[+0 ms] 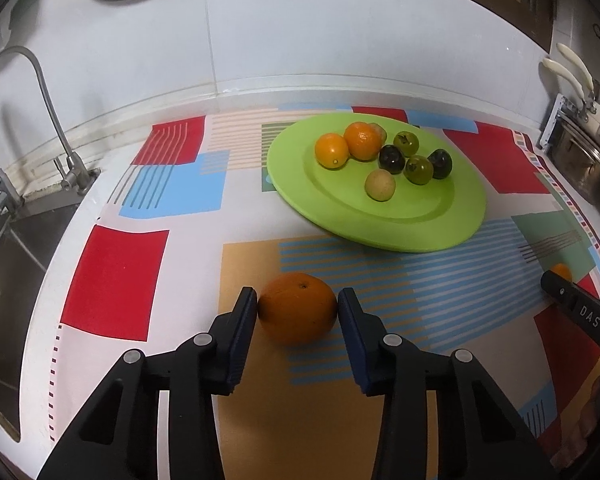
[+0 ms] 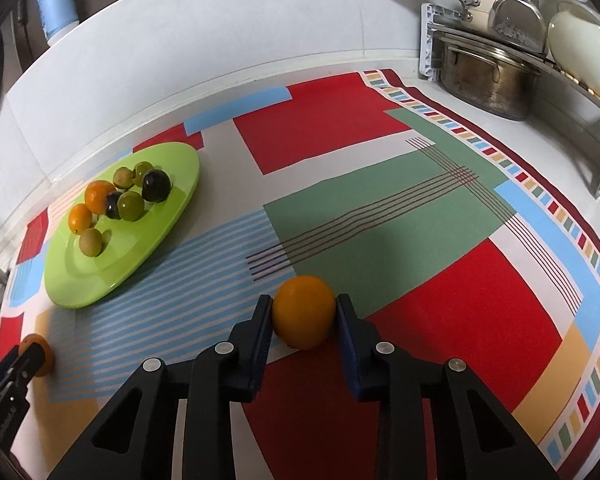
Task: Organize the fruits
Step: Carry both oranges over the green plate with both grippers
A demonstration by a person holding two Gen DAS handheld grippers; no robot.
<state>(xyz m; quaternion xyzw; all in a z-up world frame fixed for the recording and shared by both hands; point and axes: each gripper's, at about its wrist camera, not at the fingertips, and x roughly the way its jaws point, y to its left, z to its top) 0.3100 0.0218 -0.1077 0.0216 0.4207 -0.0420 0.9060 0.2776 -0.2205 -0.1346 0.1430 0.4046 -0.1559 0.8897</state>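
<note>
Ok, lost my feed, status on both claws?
Left claw shut on dark orange. Right claw shut on bright orange. Both on the cloth. Green plate ahead, path clear.

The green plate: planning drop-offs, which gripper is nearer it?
Left. The left gripper, shut on an orange, sits just before the green plate; the right gripper is off to its right.

Left gripper (image 1: 297,312): matte black plastic linkage arms with triangular cut-outs, round silver pivot pins, flat dark-blue ribbed pads (image 1: 242,336). Right gripper (image 2: 304,316): same build, black with silver pins and blue pads (image 2: 350,354). Its body carries white "DAS" lettering in the left view.
</note>
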